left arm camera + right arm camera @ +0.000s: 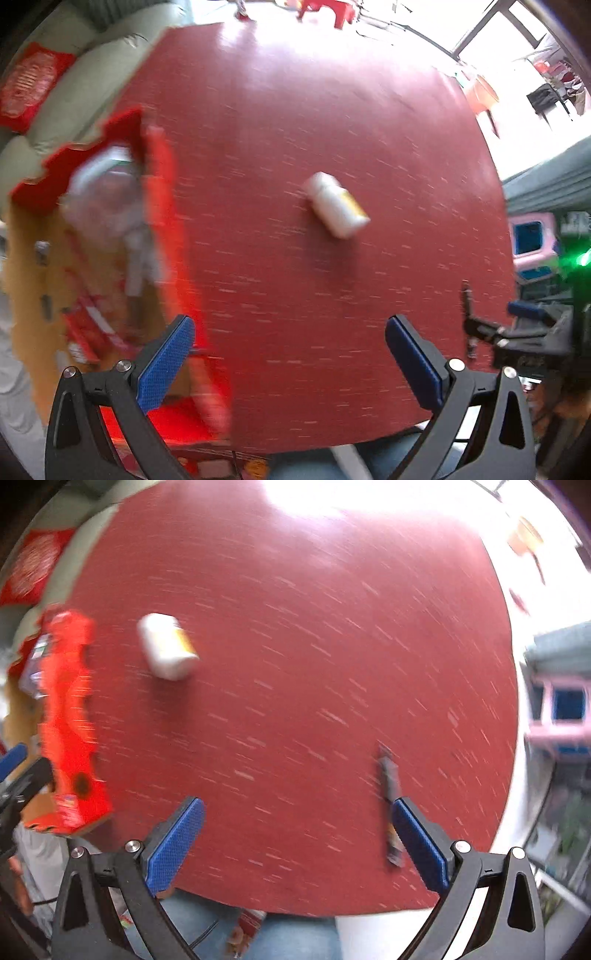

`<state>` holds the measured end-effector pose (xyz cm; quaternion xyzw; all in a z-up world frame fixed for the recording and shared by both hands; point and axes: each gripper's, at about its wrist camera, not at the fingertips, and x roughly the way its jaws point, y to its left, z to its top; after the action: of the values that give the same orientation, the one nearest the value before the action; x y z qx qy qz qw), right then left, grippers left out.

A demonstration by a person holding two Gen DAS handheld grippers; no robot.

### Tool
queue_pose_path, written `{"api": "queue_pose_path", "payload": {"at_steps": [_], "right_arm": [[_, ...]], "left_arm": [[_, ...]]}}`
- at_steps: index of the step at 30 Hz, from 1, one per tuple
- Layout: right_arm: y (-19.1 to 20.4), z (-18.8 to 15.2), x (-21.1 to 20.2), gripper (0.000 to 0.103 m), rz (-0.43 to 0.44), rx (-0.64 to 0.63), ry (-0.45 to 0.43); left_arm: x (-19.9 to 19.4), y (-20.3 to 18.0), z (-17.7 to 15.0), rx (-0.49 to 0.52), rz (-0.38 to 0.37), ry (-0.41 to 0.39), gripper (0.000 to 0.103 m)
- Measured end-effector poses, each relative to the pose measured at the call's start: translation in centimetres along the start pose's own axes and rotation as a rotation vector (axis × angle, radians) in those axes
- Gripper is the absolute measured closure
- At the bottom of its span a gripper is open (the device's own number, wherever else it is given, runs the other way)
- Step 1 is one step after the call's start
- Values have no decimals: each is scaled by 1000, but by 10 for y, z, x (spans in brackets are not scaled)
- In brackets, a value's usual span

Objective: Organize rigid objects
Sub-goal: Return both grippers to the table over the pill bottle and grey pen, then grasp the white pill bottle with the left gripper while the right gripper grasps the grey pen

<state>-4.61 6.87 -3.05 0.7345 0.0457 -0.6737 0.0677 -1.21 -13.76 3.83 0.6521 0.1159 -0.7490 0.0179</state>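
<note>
Left wrist view: the left gripper hangs spread wide and empty over the red table. The white bottle lies mid-table, label blurred; the red box lies left of it.

Right wrist view: the right gripper gapes, empty. A dark stick lies by its right finger, well right of the bottle; writing unreadable.

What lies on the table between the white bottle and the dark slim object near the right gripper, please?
Nothing: bare red table separates the white bottle from the dark slim object, clearest in the right wrist view.
</note>
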Motion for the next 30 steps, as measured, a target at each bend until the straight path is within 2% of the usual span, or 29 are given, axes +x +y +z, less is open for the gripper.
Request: {"api": "queue_pose_path", "payload": {"at_steps": [3, 6, 13, 20, 25, 30], "right_arm": [[-31, -13, 11, 1, 0, 58, 28], [-51, -21, 17, 1, 13, 87, 43], [-79, -26, 32, 1, 33, 109, 62], [-76, -21, 48, 1, 7, 23, 57], [-64, -10, 59, 1, -6, -41, 52], [-45, -2, 75, 1, -56, -117, 73]], "left_arm": [[17, -23, 12, -28, 12, 21, 0], [32, -30, 29, -82, 30, 37, 0], [66, -22, 72, -253, 106, 51, 0], [100, -25, 94, -298, 176, 65, 0], [122, -27, 97, -356, 185, 95, 0], [139, -32, 97, -338, 200, 120, 0]]}}
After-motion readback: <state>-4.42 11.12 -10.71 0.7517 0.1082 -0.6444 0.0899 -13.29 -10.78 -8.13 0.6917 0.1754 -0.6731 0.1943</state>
